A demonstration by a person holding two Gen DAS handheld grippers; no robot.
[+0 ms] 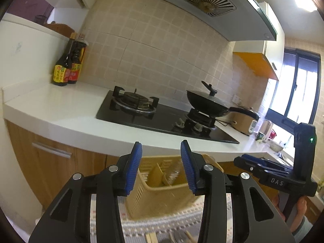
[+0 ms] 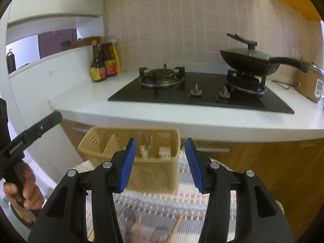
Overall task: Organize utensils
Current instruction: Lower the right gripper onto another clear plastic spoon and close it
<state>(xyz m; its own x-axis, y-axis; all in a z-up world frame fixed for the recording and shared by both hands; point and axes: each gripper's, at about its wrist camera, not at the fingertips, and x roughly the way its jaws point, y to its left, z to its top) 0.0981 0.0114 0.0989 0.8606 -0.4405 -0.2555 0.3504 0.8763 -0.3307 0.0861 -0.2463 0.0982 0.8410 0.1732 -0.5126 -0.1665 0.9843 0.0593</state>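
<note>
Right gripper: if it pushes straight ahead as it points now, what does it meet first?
Probably the beige slotted plastic utensil basket, which sits between the open right gripper fingers' line on the woven mat; depth is unclear.

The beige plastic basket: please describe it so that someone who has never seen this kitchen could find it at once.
Find the black gas hob set in the white counter. Below the counter's front edge, ahead of the wooden cabinet doors, the beige plastic basket stands on a striped woven mat. It alone has slotted walls and inner dividers forming compartments.
</note>
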